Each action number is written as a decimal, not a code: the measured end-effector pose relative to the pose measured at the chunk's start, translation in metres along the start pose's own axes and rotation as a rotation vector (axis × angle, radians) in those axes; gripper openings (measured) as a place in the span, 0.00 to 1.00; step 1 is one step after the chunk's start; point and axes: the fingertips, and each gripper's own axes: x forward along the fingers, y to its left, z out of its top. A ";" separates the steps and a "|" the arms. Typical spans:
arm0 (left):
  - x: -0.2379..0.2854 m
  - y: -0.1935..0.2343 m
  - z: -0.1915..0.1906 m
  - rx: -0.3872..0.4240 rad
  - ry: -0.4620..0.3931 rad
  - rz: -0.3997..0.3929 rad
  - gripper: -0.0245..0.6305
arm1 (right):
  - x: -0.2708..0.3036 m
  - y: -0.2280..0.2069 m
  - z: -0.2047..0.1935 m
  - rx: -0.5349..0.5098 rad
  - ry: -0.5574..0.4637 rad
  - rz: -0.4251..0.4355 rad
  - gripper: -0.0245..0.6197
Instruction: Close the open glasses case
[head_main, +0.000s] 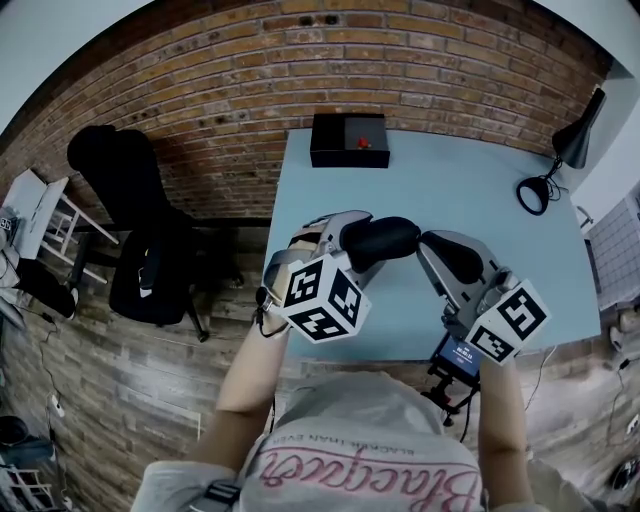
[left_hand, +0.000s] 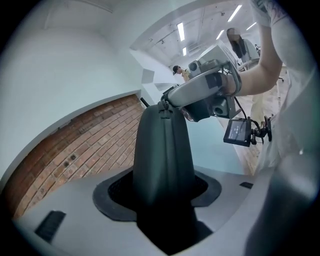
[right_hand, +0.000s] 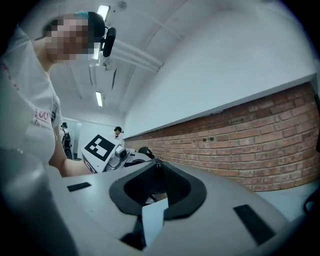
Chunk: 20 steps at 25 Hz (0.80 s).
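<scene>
Glasses case (head_main: 381, 241) black, oval, looks shut, L gripper (left_hand: 163, 202) jaws clamping it, R gripper (right_hand: 157, 165) jaws closed

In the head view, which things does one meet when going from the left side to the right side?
Office chair → left gripper → glasses case → right gripper → desk lamp.

The glasses case (head_main: 385, 240) is black, the table (head_main: 450, 180) pale blue, the wall (head_main: 230, 70) red-brown brick.

Box (head_main: 348, 140) at table's (head_main: 480, 200) far edge — lamp (head_main: 562, 158) right, chair (head_main: 130, 220) left.
</scene>
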 end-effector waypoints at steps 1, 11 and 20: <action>0.000 -0.001 0.000 -0.005 0.005 0.000 0.44 | -0.001 0.000 0.000 0.004 -0.007 -0.001 0.11; 0.001 -0.005 -0.003 0.003 0.106 -0.008 0.43 | -0.009 0.014 0.012 -0.262 -0.018 -0.041 0.09; 0.000 -0.006 -0.002 0.065 0.135 0.033 0.43 | -0.005 0.017 0.017 -0.291 -0.019 -0.089 0.07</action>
